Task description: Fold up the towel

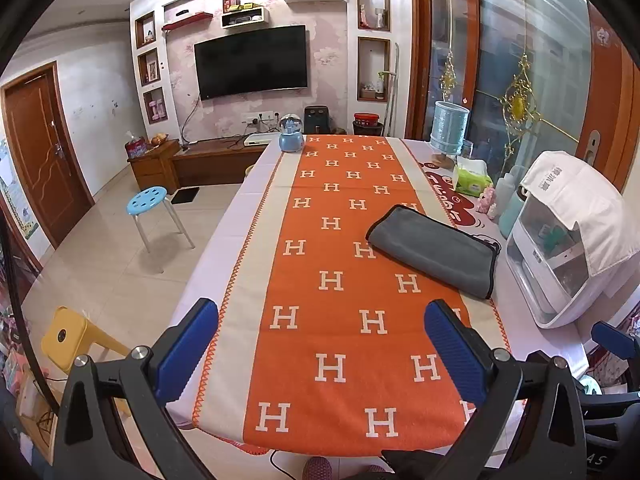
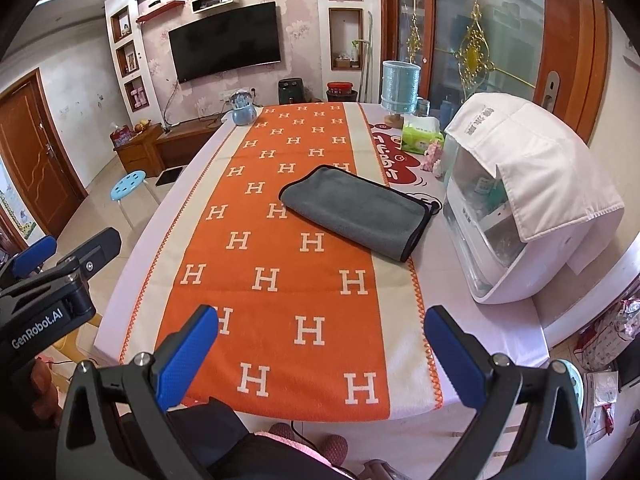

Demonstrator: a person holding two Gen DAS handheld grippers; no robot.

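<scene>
i see the grey towel (image 2: 354,210) lying folded on the desk (image 2: 500,320), across the right edge of the orange runner (image 2: 280,280), near the white appliance (image 2: 520,216). my left claw (image 1: 320,352) and right claw (image 2: 320,352) both hang wide and hold nothing, well short of the towel. the towel looks doubled over, though i can't count its layers.

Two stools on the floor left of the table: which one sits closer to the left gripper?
The yellow stool, low in the left wrist view just beside the left gripper. The blue stool with holes in its seat stands farther off, toward the TV wall.
</scene>
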